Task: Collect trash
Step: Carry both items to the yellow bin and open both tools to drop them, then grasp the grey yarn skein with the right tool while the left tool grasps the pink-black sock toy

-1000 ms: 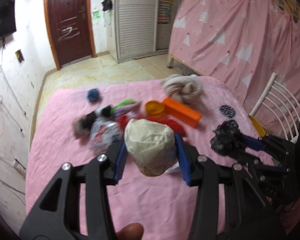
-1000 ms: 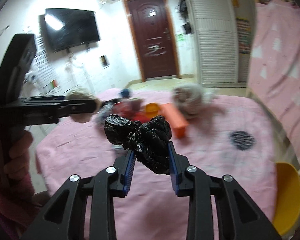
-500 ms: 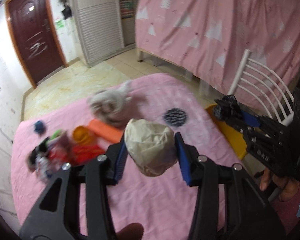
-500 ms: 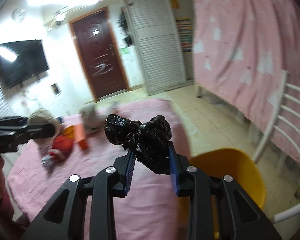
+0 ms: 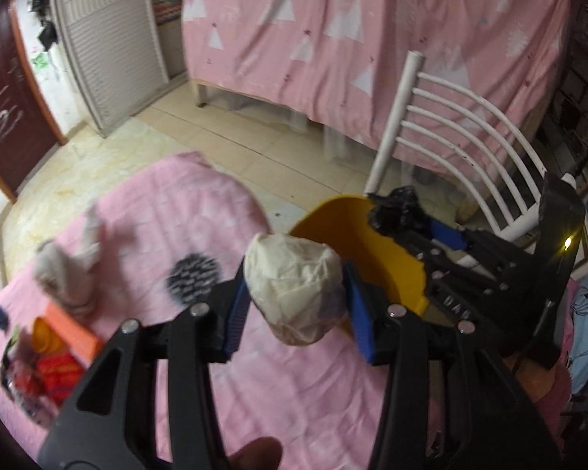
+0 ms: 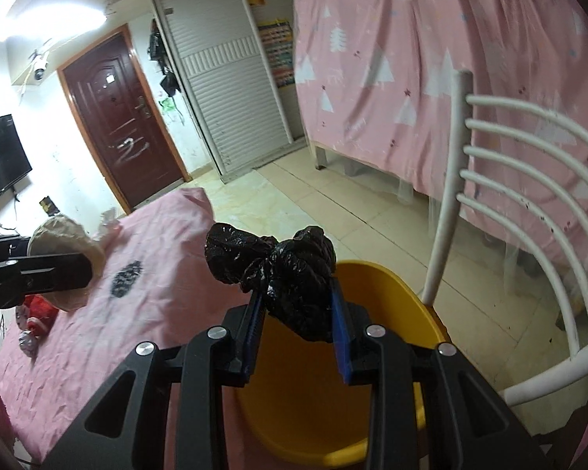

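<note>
My left gripper (image 5: 296, 299) is shut on a crumpled beige paper wad (image 5: 294, 286), held above the pink-covered table (image 5: 254, 372) near its right edge. Just right of it stands a yellow bin (image 5: 349, 231). My right gripper (image 6: 294, 309) is shut on a crumpled black plastic bag (image 6: 290, 270), hanging over the open mouth of the yellow bin (image 6: 317, 403). In the left wrist view the right gripper (image 5: 407, 223) and its black bag (image 5: 396, 211) sit over the bin's far rim. In the right wrist view the beige wad (image 6: 64, 243) shows at the left.
A white slatted chair (image 6: 529, 235) stands right behind the bin. On the table lie a black-and-white patterned scrap (image 5: 194, 272), a grey-white cloth bundle (image 5: 70, 270), an orange box (image 5: 72, 327) and red wrappers (image 5: 55, 372). A pink curtain (image 5: 352, 39) hangs behind.
Both grippers have swung right from over the table's middle toward the yellow bin, each keeping its load. The black bag now hangs over the bin's mouth; the clutter has slid to the left.
</note>
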A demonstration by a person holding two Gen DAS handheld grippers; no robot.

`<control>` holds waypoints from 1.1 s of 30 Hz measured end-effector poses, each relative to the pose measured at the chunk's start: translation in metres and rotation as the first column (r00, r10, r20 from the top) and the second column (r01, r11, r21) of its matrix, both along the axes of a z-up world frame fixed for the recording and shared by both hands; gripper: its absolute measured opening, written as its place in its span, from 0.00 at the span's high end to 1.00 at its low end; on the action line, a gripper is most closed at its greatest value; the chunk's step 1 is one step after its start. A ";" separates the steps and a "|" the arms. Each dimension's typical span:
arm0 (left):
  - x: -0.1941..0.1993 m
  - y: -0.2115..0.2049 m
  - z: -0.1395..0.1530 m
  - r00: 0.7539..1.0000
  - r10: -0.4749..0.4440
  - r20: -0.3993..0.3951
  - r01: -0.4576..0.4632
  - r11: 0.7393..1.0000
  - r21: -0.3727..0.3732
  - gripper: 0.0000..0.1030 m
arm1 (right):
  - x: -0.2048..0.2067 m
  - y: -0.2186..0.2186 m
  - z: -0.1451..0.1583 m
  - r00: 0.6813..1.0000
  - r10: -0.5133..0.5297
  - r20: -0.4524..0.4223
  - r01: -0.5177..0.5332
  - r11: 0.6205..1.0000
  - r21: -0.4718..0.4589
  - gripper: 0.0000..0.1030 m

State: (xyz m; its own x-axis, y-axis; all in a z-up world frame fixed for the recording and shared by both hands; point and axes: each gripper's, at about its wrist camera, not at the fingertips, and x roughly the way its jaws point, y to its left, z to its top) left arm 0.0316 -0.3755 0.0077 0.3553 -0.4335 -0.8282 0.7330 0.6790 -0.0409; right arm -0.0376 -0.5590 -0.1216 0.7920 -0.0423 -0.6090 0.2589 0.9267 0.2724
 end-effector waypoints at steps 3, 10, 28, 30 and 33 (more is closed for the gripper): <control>0.002 -0.016 -0.007 0.999 -0.024 -0.022 0.024 1.000 0.005 0.57 | 0.003 -0.005 -0.008 1.000 -0.015 -0.025 0.015 1.000 0.014 0.74; 0.006 -0.037 -0.012 0.999 -0.034 -0.026 0.034 0.999 0.003 0.36 | 0.002 -0.016 -0.017 0.997 -0.061 -0.047 0.062 0.998 0.015 0.45; 0.019 0.012 0.007 0.998 0.037 -0.044 -0.039 0.998 -0.057 0.36 | 0.006 0.009 0.012 1.000 -0.003 0.007 0.003 1.000 -0.013 0.41; 0.021 0.023 0.011 0.998 0.051 -0.039 -0.054 0.996 -0.066 0.35 | 0.009 0.019 0.019 1.000 0.012 0.014 -0.012 1.000 -0.023 0.40; 0.025 0.042 0.015 0.996 0.074 -0.039 -0.077 0.994 -0.082 0.35 | 0.016 0.033 0.027 0.999 0.036 0.021 -0.036 0.999 -0.037 0.39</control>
